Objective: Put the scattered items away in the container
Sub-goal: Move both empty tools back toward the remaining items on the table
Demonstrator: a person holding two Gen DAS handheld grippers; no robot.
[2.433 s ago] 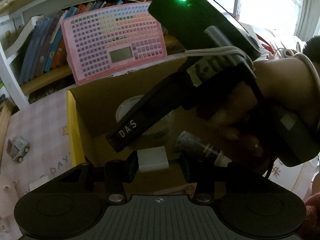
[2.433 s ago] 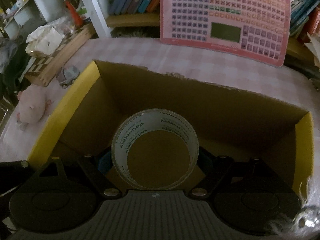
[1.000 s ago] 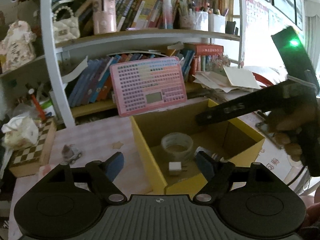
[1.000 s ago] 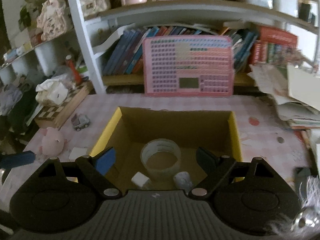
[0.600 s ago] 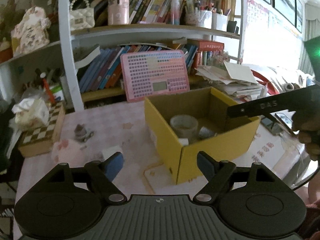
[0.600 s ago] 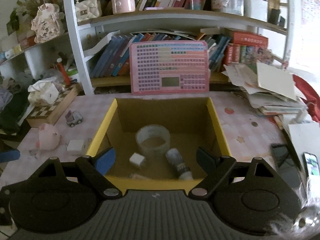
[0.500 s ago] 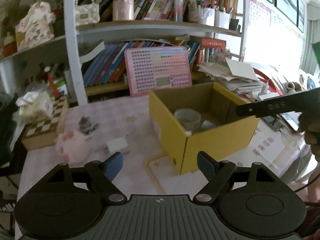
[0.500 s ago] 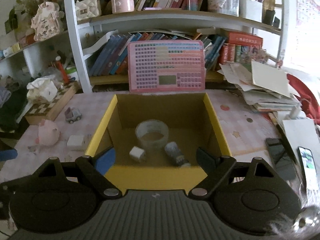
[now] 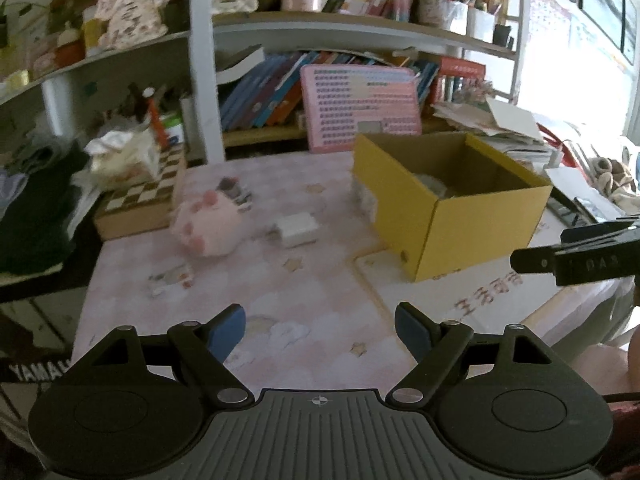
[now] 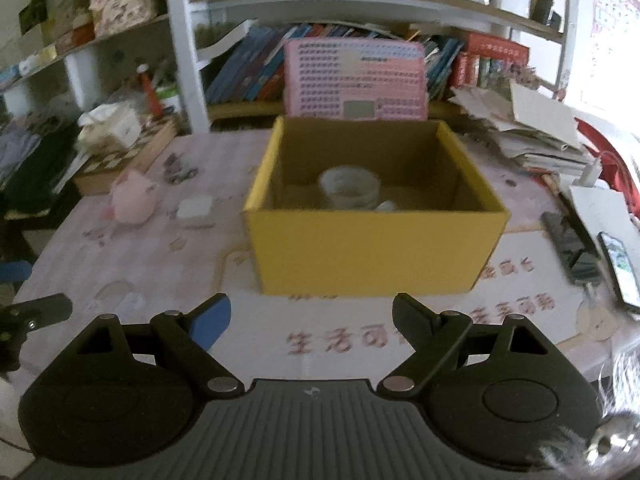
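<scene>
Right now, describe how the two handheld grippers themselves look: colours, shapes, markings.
Both are matte black. The left gripper has a ribbed centre plate with a small crosshair mark, two round discs at its sides, silver pivot screws, and angled linkage arms ending in blue pads. The right gripper is built the same; seen from the left wrist view, its black side bar carries pale lettering.

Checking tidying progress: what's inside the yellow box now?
Inside the box, a tape roll shows, with a small pale item beside it. The front wall hides the rest of the floor.
</scene>
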